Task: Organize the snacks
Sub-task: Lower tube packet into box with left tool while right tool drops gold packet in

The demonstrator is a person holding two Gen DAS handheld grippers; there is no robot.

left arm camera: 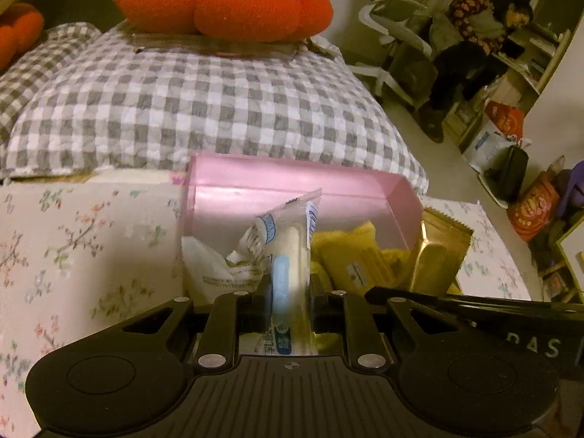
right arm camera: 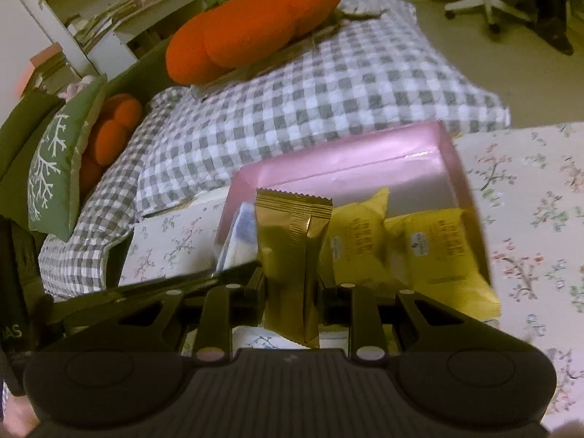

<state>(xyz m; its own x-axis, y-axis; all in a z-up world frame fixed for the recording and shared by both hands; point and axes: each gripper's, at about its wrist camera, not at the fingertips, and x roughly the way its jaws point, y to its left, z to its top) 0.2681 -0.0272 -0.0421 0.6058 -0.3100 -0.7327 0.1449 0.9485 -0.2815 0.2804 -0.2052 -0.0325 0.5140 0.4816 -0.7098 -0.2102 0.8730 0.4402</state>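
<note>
Well along: pink box point(left arm camera: 292, 182) on floral cloth point(left arm camera: 73, 255) already holding white packets point(left arm camera: 215, 270) at left, yellow packets point(right arm camera: 438, 248) at right. Two left to drop in. Left gripper point(left arm camera: 290, 299) clenched on clear blue-print sachet point(left arm camera: 288, 255), upright over box front. Right gripper point(right arm camera: 292, 292) clenched on gold packet point(right arm camera: 292, 248), upright just before the box's near edge.

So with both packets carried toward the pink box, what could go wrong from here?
The left gripper and right gripper sit close together at the pink box; they might bump. The gold packet and clear packet stand tall in their jaws and could tip out over the yellow packets.
</note>
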